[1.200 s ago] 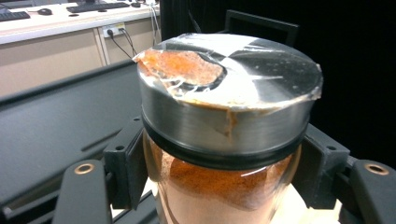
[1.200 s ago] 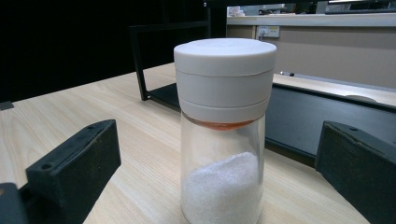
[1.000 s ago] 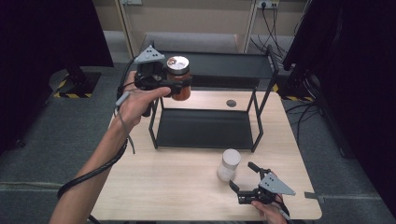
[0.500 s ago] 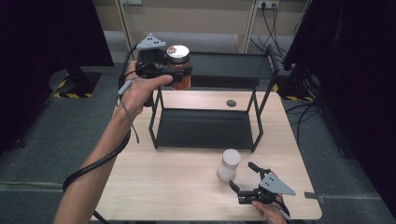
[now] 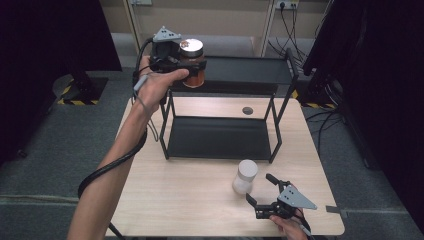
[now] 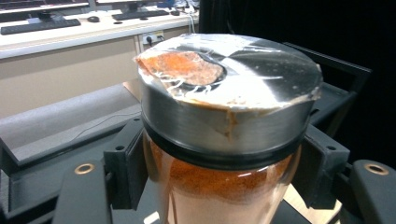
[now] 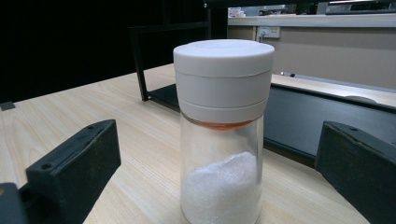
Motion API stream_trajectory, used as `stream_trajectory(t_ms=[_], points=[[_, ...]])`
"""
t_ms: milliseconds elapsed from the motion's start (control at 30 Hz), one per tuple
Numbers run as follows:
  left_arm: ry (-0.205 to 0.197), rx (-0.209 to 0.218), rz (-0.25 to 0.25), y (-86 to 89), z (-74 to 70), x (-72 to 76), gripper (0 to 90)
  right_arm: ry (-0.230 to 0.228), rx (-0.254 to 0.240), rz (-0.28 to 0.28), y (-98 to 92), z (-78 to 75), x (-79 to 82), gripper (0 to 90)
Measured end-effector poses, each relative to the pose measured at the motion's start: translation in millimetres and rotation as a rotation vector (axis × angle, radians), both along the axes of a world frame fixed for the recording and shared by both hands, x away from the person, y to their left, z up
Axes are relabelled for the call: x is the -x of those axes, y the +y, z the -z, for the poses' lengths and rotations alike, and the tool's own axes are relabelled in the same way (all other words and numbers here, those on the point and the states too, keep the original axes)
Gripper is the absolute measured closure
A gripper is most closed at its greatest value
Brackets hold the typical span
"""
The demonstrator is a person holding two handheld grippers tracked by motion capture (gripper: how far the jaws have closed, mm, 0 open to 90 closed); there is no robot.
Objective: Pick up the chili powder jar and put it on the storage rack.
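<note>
Two jars, one black shelf rack point(image 5: 280, 70).
My left gripper point(image 5: 192, 65) clamps the orange spice jar point(image 5: 192, 62) at the rack's top; my right gripper point(image 5: 264, 189) stands wide before the white-capped jar point(image 5: 245, 176).

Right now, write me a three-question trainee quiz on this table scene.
1. True or false: the left tongs are shut on the orange spice jar.
2. Where does the white-lidded jar stand? A) on the rack's top shelf B) on the table in front of the rack C) in the rack's lower tray
3. Fill in: the right tongs are ____, jaws apart from the white-lidded jar.

Key: 1 true, the jar is held up by the top shelf of the black rack. 2 B, on the wooden table. 3 open.
</note>
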State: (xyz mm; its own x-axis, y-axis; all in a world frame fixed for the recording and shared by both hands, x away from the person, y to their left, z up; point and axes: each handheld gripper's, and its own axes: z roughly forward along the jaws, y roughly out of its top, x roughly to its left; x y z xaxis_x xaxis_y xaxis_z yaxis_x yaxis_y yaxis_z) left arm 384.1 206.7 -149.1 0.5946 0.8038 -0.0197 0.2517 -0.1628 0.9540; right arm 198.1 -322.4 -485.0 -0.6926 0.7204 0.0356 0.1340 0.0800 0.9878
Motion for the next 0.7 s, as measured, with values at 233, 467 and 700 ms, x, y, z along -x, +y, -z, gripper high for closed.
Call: stream_trajectory(t_ms=[233, 467, 700], points=[[-0.006, -0.004, -0.039, -5.9, -0.5, -6.7, 30.4, -0.001, -0.001, -0.001, -1.0, 0.0, 0.0, 0.4], [-0.014, -0.004, -0.071, -10.3, -0.4, -15.4, 30.4, 0.000, -0.002, -0.002, -1.4, 0.2, -0.5, 0.4], [-0.016, -0.002, -0.114, -17.1, 4.1, -24.8, 30.4, 0.001, -0.001, -0.006, -1.9, 0.4, -1.0, 0.4]])
